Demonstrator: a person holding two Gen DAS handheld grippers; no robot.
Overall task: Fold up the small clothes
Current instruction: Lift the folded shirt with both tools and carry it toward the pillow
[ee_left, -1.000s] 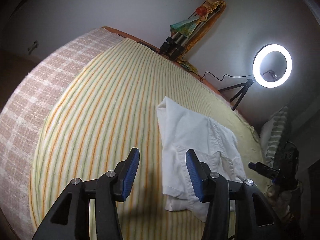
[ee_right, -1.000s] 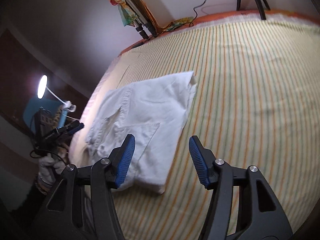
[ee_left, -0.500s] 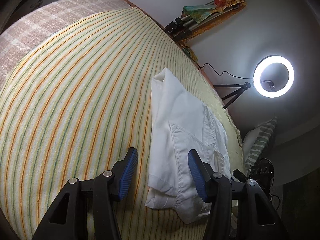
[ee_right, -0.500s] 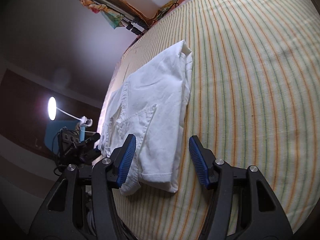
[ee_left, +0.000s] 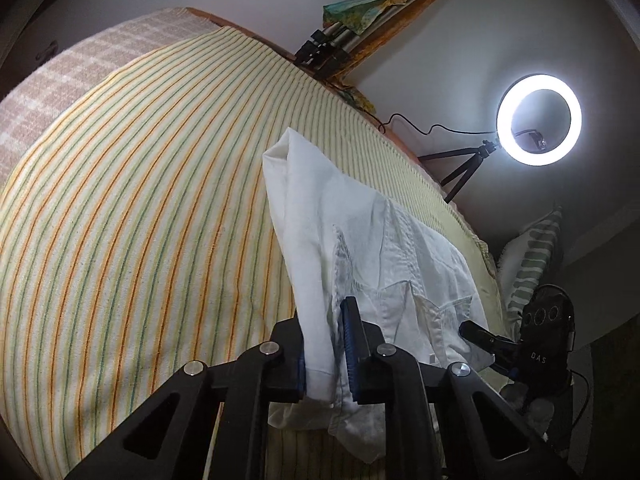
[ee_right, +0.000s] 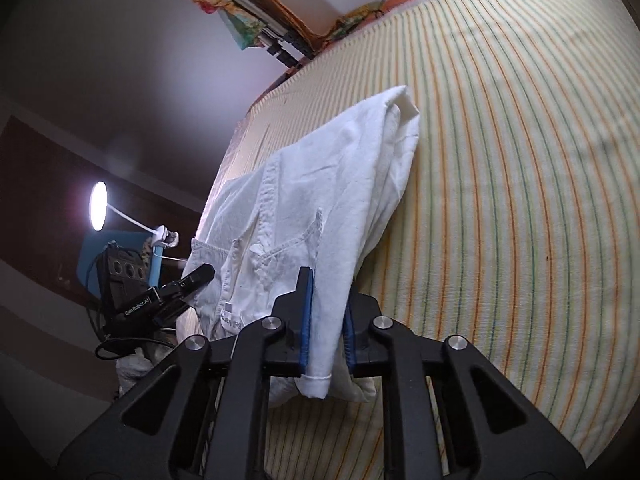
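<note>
A white folded garment with pockets [ee_left: 360,240] lies on a yellow striped bedspread [ee_left: 140,200]. My left gripper [ee_left: 324,344] is shut on the garment's near left edge, cloth pinched between the blue pads. In the right wrist view the same garment [ee_right: 320,184] stretches away over the bedspread [ee_right: 520,160], and my right gripper [ee_right: 326,316] is shut on its near right edge. The near end of the garment is raised off the bed; the far end rests on it. Each gripper shows in the other's view: the right one [ee_left: 488,340], the left one [ee_right: 180,288].
A lit ring light on a small tripod [ee_left: 538,120] stands past the bed's far edge. A folded tripod with coloured cloth [ee_left: 360,12] leans on the wall. A striped pillow [ee_left: 532,256] lies at the right. A desk lamp [ee_right: 100,206] glows left of the bed.
Both grippers went from open beside the garment's near corners to shut on them. The near end of the garment has lifted off the bedspread.
</note>
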